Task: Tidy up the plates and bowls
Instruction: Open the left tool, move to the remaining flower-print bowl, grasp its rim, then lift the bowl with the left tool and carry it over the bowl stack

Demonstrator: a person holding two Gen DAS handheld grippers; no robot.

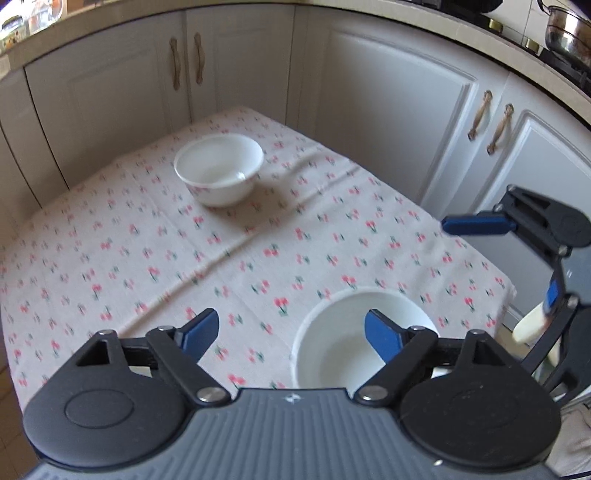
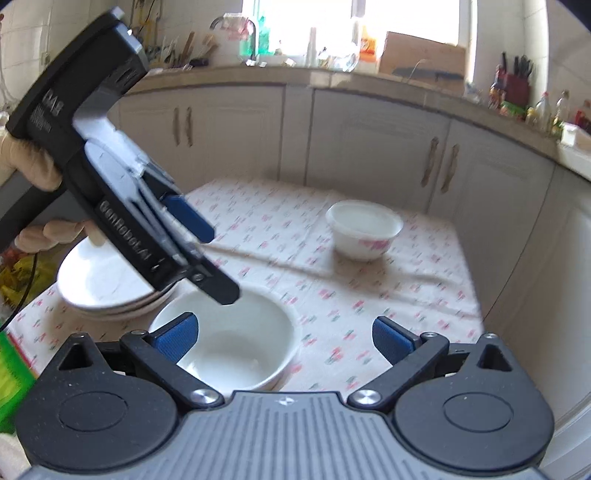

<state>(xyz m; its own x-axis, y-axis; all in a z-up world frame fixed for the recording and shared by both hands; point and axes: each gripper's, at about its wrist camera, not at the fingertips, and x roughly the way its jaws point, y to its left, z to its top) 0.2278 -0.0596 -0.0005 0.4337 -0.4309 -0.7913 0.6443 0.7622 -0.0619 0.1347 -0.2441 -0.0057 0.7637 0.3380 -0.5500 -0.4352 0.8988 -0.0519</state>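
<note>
A white bowl (image 1: 221, 168) stands at the far side of the table on a cherry-print cloth (image 1: 129, 240); it also shows in the right wrist view (image 2: 364, 229). A second white bowl (image 1: 351, 347) sits near the front edge, below my open, empty left gripper (image 1: 291, 332). In the right wrist view this near bowl (image 2: 236, 336) lies under my open, empty right gripper (image 2: 286, 338). A stack of white plates (image 2: 99, 284) sits at the table's left, partly hidden by the left gripper body (image 2: 122, 192). The right gripper (image 1: 517, 258) shows at the right of the left wrist view, jaws apart.
White cabinet doors (image 1: 388, 110) with handles wrap around the table's far sides. The counter above holds a steel pot (image 1: 569, 33), bottles, a knife block (image 2: 515, 83) and a cardboard box (image 2: 421, 55). A green package (image 2: 11, 376) lies at the near left.
</note>
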